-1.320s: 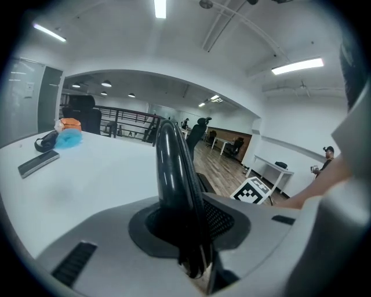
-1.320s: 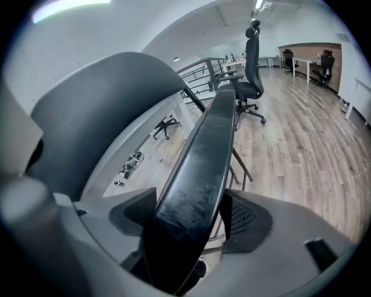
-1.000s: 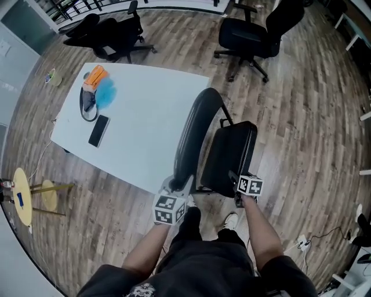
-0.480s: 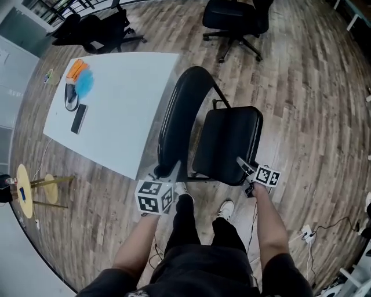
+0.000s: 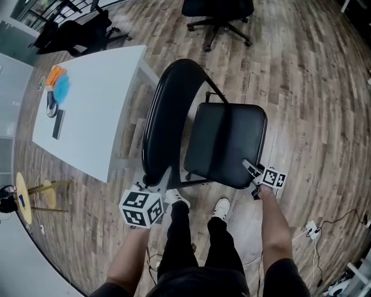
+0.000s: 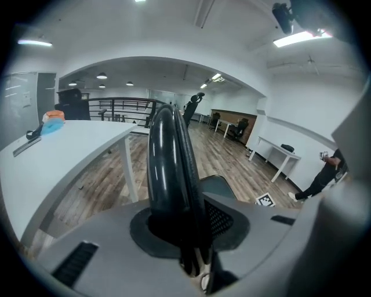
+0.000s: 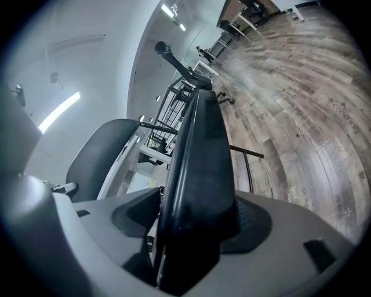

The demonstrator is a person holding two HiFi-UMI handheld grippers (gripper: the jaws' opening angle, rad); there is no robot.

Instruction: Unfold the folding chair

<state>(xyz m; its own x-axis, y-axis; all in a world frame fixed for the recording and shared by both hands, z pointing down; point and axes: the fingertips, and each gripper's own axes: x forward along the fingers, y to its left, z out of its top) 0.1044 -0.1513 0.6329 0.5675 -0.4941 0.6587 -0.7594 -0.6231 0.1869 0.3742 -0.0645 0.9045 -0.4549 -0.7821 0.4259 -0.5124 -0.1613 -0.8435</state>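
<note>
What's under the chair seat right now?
Wooden floor shows all round the seat, and a frame tube pokes out at its near edge. The patch directly beneath is covered by the seat itself.

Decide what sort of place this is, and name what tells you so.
Probably an open-plan office: wheeled office chairs, a long white table on a wood-plank floor, and more desks along the far wall in the left gripper view.

Black trousers (image 5: 194, 249), white trainers (image 5: 221, 207), dark short sleeves (image 5: 281, 277) above bare forearms. Each grey plastic gripper carries a white cube printed with black square markers: the left gripper (image 5: 157, 181), its jaws closing with the folding chair (image 5: 226, 139) between them, and the right gripper (image 5: 248, 168). Dark meshed pads (image 6: 223, 220) line the jaws
</note>
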